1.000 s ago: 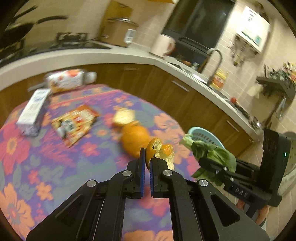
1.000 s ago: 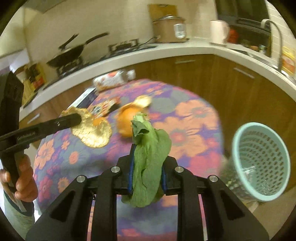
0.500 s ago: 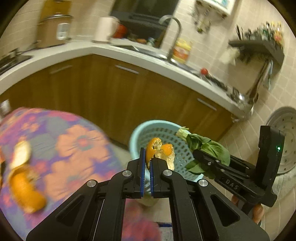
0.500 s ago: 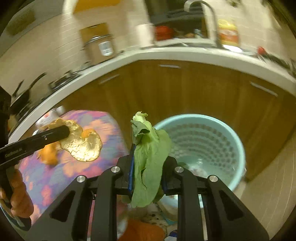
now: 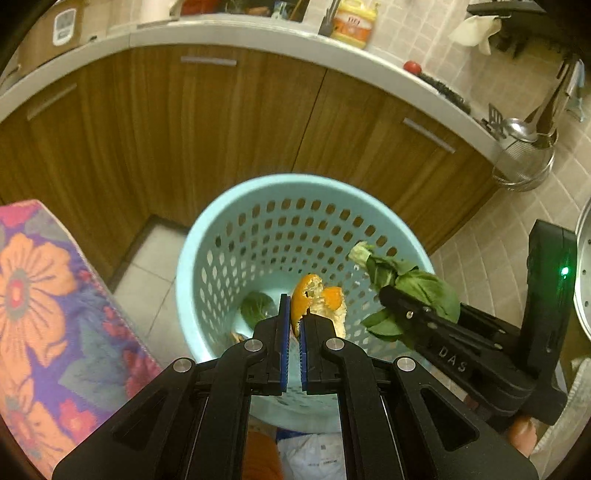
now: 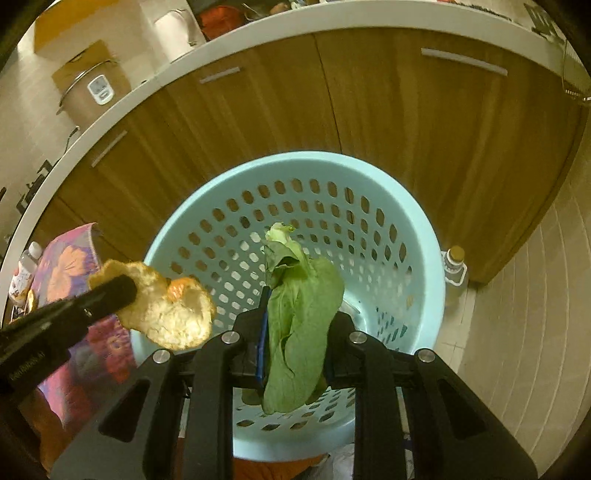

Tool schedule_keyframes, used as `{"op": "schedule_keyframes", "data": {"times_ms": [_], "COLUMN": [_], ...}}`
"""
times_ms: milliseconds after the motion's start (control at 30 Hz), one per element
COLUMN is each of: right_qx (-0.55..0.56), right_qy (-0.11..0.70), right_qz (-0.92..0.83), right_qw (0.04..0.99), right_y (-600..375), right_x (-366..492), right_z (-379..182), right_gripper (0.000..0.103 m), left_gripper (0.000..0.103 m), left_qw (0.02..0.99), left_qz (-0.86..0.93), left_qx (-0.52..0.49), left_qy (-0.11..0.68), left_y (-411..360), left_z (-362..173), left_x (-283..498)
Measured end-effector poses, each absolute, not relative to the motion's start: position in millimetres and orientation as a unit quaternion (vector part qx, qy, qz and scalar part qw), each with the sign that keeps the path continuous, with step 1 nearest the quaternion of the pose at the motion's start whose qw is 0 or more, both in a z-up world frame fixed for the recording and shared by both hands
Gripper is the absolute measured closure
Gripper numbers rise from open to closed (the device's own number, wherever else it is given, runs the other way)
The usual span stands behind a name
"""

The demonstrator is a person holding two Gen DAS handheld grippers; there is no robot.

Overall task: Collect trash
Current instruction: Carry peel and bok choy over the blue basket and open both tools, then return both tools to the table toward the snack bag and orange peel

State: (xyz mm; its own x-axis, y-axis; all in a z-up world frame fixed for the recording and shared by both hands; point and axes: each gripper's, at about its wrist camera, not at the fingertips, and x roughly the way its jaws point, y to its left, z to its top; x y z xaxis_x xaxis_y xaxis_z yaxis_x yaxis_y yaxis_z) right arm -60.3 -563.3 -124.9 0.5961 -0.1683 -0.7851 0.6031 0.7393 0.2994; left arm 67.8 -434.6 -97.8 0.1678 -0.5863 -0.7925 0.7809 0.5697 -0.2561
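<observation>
Both scraps look featherlight and floppy: left gripper (image 5: 292,321) pinches the curled orange peel (image 5: 319,308) by its edge, right gripper (image 6: 295,332) clamps the limp green leaf (image 6: 299,332) mid-blade (should drop easily) over the pale blue perforated plastic basket (image 6: 424,258) at frame centre.

Both tools angle downward, left tool (image 5: 292,314) and right tool (image 6: 297,325) each clamped.

Left tool (image 5: 292,314) with orange peel (image 5: 319,304) above blue basket (image 5: 207,236)

Wood cabinets (image 5: 229,122) w/ a white counter (image 5: 258,35) on top, yellow bottle (image 5: 352,22) up there. Rice cooker (image 6: 90,92) in the right-wrist view, floral tablecloth (image 5: 40,314) at left.
</observation>
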Motion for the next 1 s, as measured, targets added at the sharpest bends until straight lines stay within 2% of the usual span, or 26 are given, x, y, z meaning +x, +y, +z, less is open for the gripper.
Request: {"op": "schedule_keyframes", "data": {"times_ms": [167, 233, 400, 667, 700, 733, 800, 1000], "right_qx": [0.28, 0.285, 0.3, 0.299, 0.299, 0.301, 0.302, 0.276], "right_qy": [0.397, 0.402, 0.4, 0.382, 0.379, 0.372, 0.359, 0.331], "right_qz": [-0.226, -0.225, -0.211, -0.215, -0.215, -0.213, -0.207, -0.179], "right_qw": [0.844, 0.841, 0.84, 0.848, 0.849, 0.852, 0.859, 0.885], "right_y": [-565, -565, -567, -562, -560, -556, -548, -507], "right_x": [-53, -52, -55, -69, -71, -74, -77, -72], "right_z": [-130, -132, -130, -111, -108, -103, -93, -55], "right_gripper": [0.082, 0.079, 0.075, 0.073, 0.069, 0.059, 0.049, 0.049], "left_gripper": [0.099, 0.084, 0.071, 0.063, 0.062, 0.061, 0.059, 0.052], "left_qw": [0.751, 0.751, 0.755, 0.769, 0.771, 0.773, 0.779, 0.804], "left_qz": [-0.459, -0.457, -0.464, -0.468, -0.467, -0.467, -0.467, -0.456], "left_qx": [0.114, 0.122, 0.119, 0.087, 0.085, 0.083, 0.071, 0.043], "left_qy": [0.46, 0.46, 0.448, 0.428, 0.425, 0.421, 0.413, 0.379], "left_y": [-439, -442, -437, -404, -400, -395, -379, -324], "left_z": [-100, -101, -91, -61, -57, -53, -41, -6], "left_x": [64, 62, 56, 53, 51, 50, 47, 41]}}
